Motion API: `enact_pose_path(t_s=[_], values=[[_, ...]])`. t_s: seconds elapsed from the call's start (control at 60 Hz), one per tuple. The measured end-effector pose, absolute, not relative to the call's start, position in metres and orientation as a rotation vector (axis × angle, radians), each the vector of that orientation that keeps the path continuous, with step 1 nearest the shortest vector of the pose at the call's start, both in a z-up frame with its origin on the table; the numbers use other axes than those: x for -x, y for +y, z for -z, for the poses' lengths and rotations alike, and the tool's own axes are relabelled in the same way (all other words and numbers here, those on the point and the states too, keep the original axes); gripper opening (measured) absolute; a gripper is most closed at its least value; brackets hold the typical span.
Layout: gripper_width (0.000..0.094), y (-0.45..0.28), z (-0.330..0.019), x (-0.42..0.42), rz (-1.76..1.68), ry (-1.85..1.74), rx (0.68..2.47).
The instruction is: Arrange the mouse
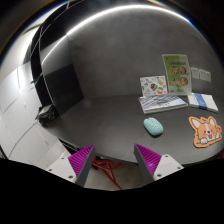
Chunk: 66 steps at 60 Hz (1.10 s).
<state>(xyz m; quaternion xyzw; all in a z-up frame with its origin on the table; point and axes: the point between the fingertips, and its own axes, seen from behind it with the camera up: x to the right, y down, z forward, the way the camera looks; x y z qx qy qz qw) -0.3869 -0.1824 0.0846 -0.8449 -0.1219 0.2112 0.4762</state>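
Note:
A pale teal mouse [153, 126] lies on the dark table [100, 125], well beyond my fingers and off to the right. An orange corgi-shaped mouse mat [206, 130] lies to the right of the mouse, a short gap apart. My gripper [119, 160] is open and empty, held back from the table's near edge. Its magenta pads [82, 159] stand wide apart. Nothing stands between the fingers.
Booklets and papers [163, 101] lie at the back of the table, with a green picture card [177, 73] and a smaller one [153, 85] standing against the wall. A dark monitor [62, 85] stands at the left. Red cables [107, 175] lie on the floor below the fingers.

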Motion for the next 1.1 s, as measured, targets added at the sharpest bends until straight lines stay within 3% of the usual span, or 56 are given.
enact_pose_path(t_s=[0.233, 0.65, 0.683, 0.7, 0.883, 0.9, 0.95, 1.017, 1.033, 1.05, 1.067, 1.1], values=[[0.0816, -0.159, -0.079, 0.361, -0.417, -0.329, 2.024], [0.0808, -0.037, 0.007, 0.287, -0.171, -0.311, 2.134], [0.0873, -0.032, 0.012, 0.288, -0.171, -0.326, 2.145], [0.0812, -0.027, 0.010, 0.291, -0.187, -0.321, 2.131], [0.0802, 0.009, 0.012, 0.293, -0.195, -0.310, 2.148], [0.0849, 0.013, 0.014, 0.292, -0.192, -0.307, 2.154], [0.0787, 0.021, 0.013, 0.294, -0.198, -0.292, 2.173], [0.0776, 0.031, 0.013, 0.295, -0.186, -0.290, 2.188], [0.0809, 0.033, 0.013, 0.295, -0.183, -0.290, 2.191], [0.0756, 0.034, 0.013, 0.295, -0.179, -0.288, 2.197], [0.0791, 0.034, 0.014, 0.295, -0.177, -0.288, 2.203], [0.0755, 0.037, 0.013, 0.295, -0.172, -0.288, 2.207]])
